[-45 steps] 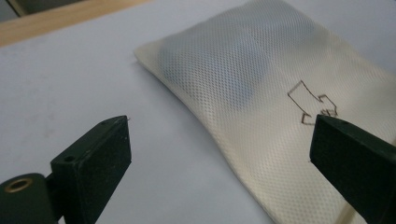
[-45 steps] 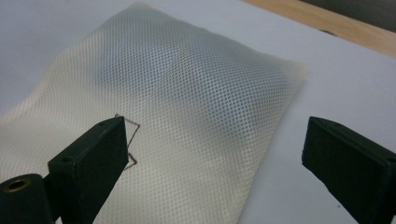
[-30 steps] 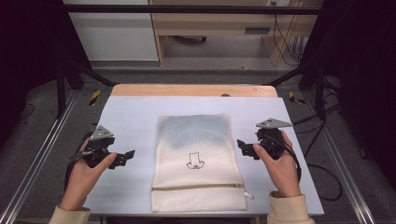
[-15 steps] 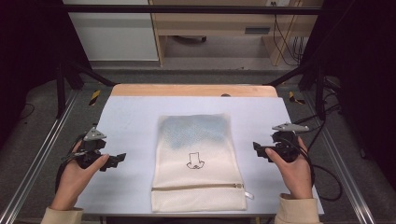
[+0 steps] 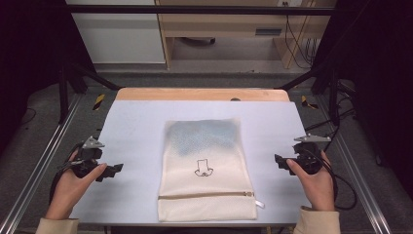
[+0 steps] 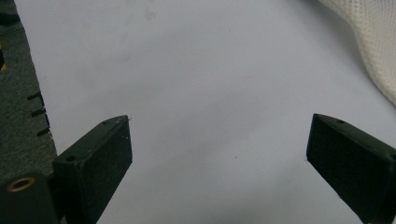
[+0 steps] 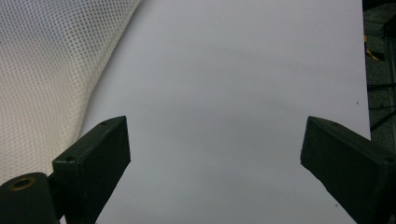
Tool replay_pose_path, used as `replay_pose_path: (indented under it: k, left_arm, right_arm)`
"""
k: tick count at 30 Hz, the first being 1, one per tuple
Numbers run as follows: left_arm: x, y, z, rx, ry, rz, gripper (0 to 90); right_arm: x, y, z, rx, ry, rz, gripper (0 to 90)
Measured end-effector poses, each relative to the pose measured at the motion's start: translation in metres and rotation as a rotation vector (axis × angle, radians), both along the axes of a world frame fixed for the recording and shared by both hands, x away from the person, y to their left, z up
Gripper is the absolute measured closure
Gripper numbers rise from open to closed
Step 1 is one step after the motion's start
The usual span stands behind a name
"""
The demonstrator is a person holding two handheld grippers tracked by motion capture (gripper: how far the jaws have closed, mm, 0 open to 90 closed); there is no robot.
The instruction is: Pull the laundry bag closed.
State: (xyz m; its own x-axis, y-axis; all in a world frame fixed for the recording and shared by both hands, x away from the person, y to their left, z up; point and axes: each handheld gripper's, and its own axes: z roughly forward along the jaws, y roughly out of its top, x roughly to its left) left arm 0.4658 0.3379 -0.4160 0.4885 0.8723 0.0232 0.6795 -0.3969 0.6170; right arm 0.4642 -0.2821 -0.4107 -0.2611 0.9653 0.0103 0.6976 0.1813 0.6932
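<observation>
A cream mesh zip bag (image 5: pixel 206 168) lies flat in the middle of the pale table (image 5: pixel 136 122), zipper along its near edge, a small black drawing on it and something bluish inside its far half. My left gripper (image 5: pixel 113 170) rests near the table's left edge, open and empty; its view shows wide-set jaws over bare table (image 6: pixel 215 107) with the bag's edge (image 6: pixel 369 42) at the upper right. My right gripper (image 5: pixel 279 161) sits near the right edge, also open and empty. Its view has the mesh bag (image 7: pixel 46 79) at the left.
A wooden strip (image 5: pixel 202 94) runs along the table's far edge. Metal frame rails (image 5: pixel 39 170) flank both sides. Beyond the table stand cabinets and a desk (image 5: pixel 219 24). Black cables (image 5: pixel 341 180) trail from the right gripper.
Both hands have drawn outward and toward the near edge, away from the bag. The bag has not moved.
</observation>
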Motion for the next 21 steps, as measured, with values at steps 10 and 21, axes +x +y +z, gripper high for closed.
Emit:
replay_pose_path:
  k: [10,21]
  left_arm:
    - [-0.001,0.006,-0.013,0.026,0.025,-0.001,7.0]
    - [-0.01,0.01,-0.023,0.034,-0.02,0.01,6.9]
  right_arm:
    - [-0.007,-0.011,-0.02,0.004,0.035,-0.011,8.3]
    - [-0.021,-0.009,-0.043,0.024,0.006,0.018,8.1]
